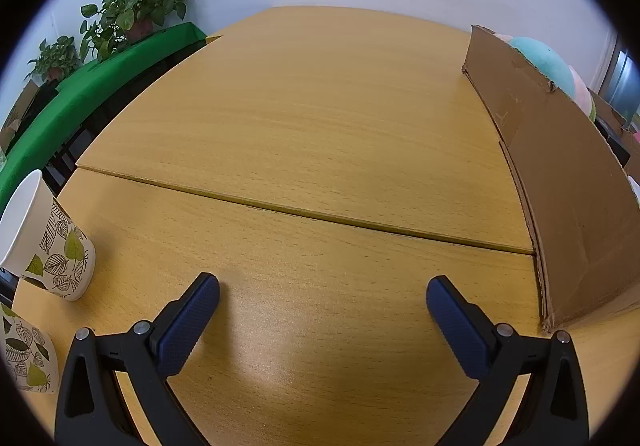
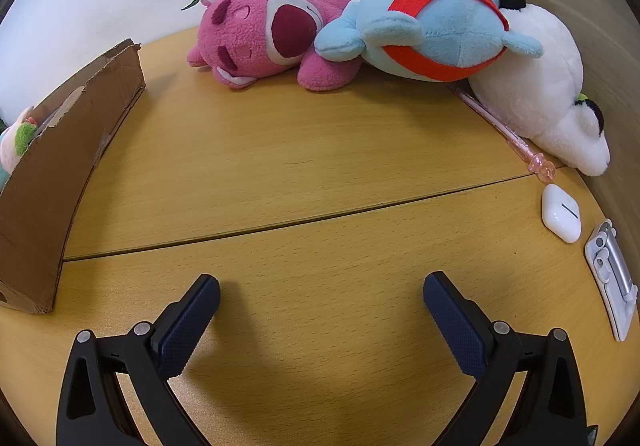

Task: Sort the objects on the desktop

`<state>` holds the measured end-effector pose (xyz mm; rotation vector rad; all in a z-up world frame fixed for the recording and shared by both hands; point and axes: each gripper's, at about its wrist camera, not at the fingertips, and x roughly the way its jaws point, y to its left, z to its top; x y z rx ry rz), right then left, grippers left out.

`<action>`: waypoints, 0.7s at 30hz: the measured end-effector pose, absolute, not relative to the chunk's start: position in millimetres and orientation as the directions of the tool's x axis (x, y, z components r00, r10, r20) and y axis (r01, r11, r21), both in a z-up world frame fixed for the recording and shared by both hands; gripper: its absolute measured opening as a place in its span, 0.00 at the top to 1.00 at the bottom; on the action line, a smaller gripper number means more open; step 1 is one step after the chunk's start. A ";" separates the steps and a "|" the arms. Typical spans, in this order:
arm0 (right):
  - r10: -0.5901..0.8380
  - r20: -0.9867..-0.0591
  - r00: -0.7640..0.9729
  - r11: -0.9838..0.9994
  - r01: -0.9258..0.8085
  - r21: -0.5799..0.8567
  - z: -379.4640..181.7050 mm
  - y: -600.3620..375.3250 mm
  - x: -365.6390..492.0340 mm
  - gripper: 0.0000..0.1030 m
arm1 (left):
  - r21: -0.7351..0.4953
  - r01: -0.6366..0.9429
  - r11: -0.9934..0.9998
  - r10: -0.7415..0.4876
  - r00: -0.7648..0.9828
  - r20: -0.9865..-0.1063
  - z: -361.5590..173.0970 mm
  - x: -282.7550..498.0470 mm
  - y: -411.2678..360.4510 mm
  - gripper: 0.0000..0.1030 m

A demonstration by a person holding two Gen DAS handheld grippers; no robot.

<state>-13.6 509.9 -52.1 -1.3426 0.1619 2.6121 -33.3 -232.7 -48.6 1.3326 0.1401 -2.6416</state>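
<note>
Right tool (image 2: 322, 292) before pink plush bear (image 2: 264, 34)

The wooden table (image 1: 304, 118) is honey-yellow. Two paper cups (image 1: 60, 246) are white with green and outlined leaves. The cardboard box (image 1: 560, 174) is brown. The plush bear (image 2: 260, 34) is pink with maroon patches; the plush toy (image 2: 436, 26) is pale blue with a red band; another plush (image 2: 536, 86) is white. The pen (image 2: 508, 130) is translucent pink, and the earbud case (image 2: 561, 212) is white.

A pink plush bear (image 2: 264, 34) lies on its side at the tabletop's far edge, touching a blue plush with a red band (image 2: 432, 26) that leans on a white plush (image 2: 536, 86). A pink pen (image 2: 504, 130), a white earbud case (image 2: 561, 212) and a white clip (image 2: 612, 278) lie along the right edge. Two leaf-printed paper cups (image 1: 52, 242) stand at the left edge, and a cardboard box (image 1: 560, 174) holding soft toys stands mid-table.
</note>
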 end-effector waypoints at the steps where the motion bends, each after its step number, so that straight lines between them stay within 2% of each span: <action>1: 0.127 -0.814 -0.568 -0.974 -0.226 0.006 -51.9 509.6 -13.1 0.00 | -0.003 0.201 -0.980 -0.117 -0.583 -0.804 -48.9 -33.1 -232.6 0.00; 21: 0.125 -0.814 -0.568 -0.975 -0.224 0.007 -51.1 510.8 -13.2 0.00 | -0.005 0.199 -0.980 -0.114 -0.584 -0.804 -49.5 -32.3 -234.4 0.00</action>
